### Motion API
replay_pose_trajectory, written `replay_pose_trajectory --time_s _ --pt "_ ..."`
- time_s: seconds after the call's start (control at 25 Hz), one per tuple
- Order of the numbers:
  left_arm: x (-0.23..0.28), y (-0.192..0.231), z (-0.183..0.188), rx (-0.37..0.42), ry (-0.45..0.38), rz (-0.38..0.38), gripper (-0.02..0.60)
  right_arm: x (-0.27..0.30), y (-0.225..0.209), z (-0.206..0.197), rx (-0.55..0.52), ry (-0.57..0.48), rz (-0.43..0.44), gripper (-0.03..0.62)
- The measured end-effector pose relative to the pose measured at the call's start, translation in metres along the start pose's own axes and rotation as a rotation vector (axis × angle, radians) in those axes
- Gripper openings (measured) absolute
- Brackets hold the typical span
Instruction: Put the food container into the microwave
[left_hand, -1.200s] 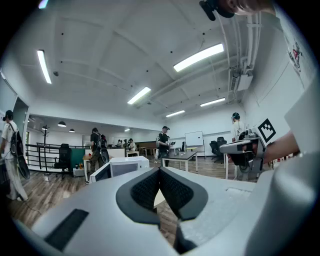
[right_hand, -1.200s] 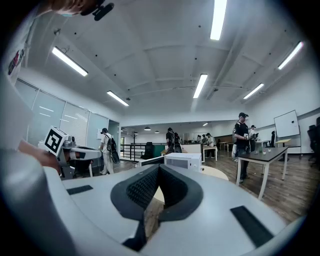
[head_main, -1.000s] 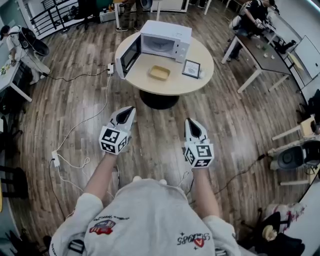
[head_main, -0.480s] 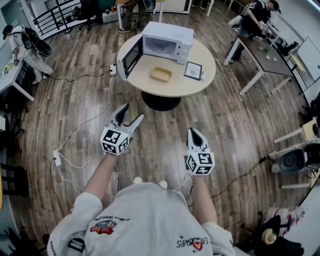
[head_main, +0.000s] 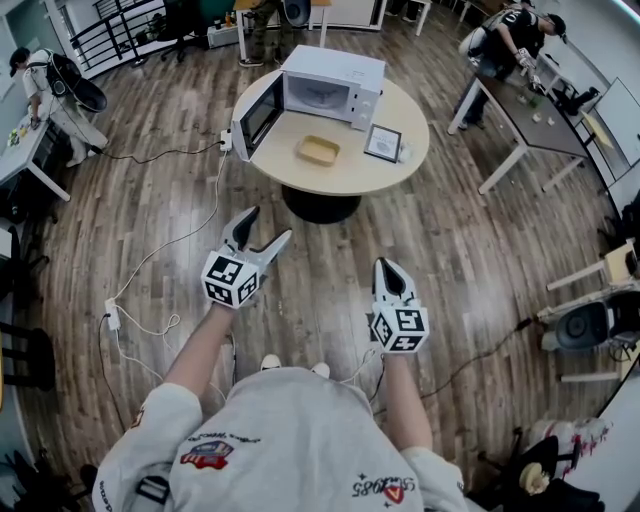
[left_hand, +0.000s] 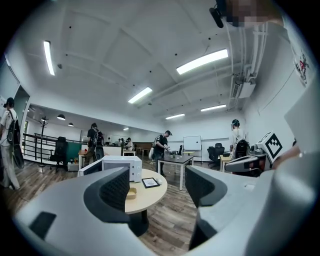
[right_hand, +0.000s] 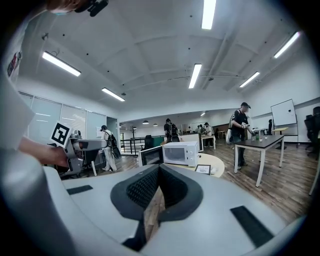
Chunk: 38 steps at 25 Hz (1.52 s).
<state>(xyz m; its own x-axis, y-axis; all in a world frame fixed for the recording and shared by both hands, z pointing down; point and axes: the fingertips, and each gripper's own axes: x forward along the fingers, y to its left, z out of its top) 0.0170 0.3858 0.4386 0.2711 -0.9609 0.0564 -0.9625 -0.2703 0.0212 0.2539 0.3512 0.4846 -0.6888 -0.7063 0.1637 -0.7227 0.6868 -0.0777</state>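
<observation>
Shallow tan food container (head_main: 318, 150) lies on the round beige surface (head_main: 392, 172) before the open white microwave (head_main: 330, 82), well ahead. Left tool (head_main: 265, 224), its jaws having just been opening wide, holds nothing; right tool (head_main: 388, 266) is closed, empty. Step closer, then straddle the container's rim squarely

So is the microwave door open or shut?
Open: the door stands swung out from the microwave, whose inside shows in the head view.

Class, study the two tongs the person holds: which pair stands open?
The left tongs: their jaws have just been opening and stand wide apart, with nothing between them. The right tongs are shut.
</observation>
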Motion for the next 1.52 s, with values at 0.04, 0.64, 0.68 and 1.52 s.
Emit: replay_pose_trajectory --time_s 0.04,0.64,0.68,1.52 --pt "0.003 -0.003 0.001 -0.002 0.000 -0.001 0.331 -0.002 -0.003 0.000 0.002 -0.001 0.001 -0.008" --pt "0.027 -0.058 -0.031 -0.063 0.057 0.068 0.331 -0.023 -0.059 -0.012 0.019 0.026 0.053 -0.008" --pt "0.028 -0.057 -0.031 -0.067 0.057 0.073 0.331 -0.021 -0.059 -0.012 0.020 0.026 0.057 -0.008" --pt "0.171 0.086 -0.029 -0.092 0.040 0.018 0.328 0.167 -0.079 0.018 0.013 0.029 0.025 -0.008"
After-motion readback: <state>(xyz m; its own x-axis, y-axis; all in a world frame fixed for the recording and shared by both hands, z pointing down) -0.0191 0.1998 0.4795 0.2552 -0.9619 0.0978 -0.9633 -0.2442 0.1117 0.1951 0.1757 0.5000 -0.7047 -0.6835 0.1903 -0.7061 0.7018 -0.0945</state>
